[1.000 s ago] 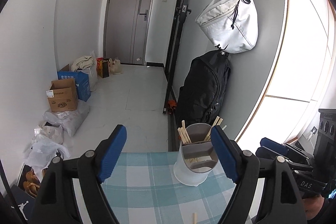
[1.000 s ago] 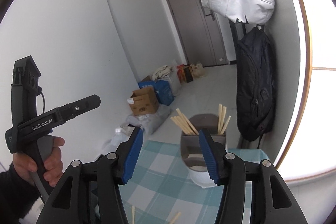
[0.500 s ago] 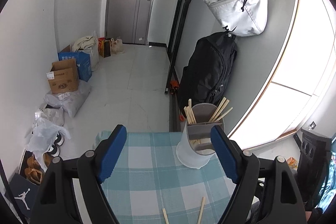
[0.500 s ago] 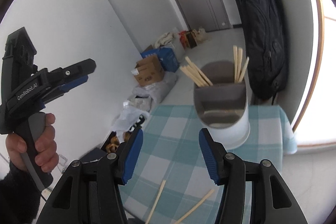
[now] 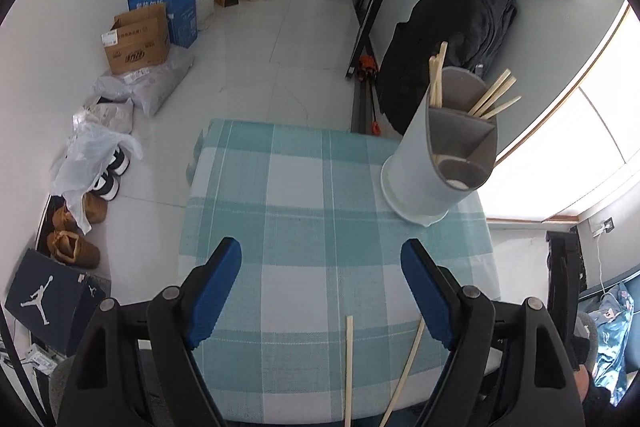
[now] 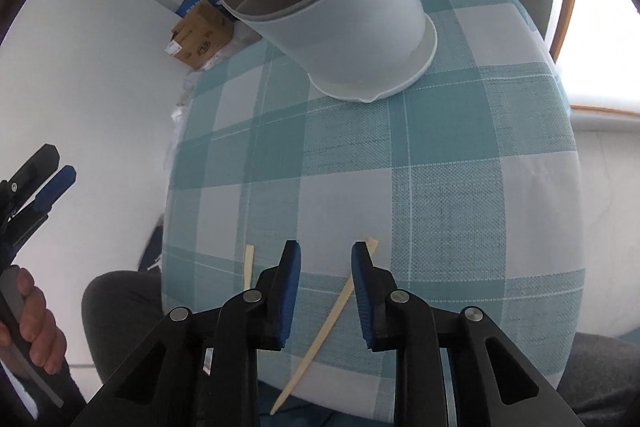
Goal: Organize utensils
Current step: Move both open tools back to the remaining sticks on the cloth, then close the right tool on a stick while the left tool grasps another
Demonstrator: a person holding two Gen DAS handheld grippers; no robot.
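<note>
Compared with the view a second earlier, both wrist views are now tipped down from the room onto the teal-and-white checked tablecloth (image 6: pixel 460 155). The right gripper (image 6: pixel 326 251) has been lowered over the near edge of the cloth, and its jaws have just been closing; a clear gap remains between the blue pads. The slanted pale wooden chopstick (image 6: pixel 320 339) is seen crossing this gap, but it is not pressed by the pads. The straight pale wooden chopstick (image 6: pixel 249 265) is seen just to the left, outside the jaws. The left gripper (image 5: pixel 320 259) is held wide apart above the cloth, with nothing between its pads. The white cylindrical utensil holder with grey dividers (image 5: pixel 432 163) stands at the far side, already loaded with chopsticks. A pickup of the slanted chopstick is judged to be the step in hand.
</note>
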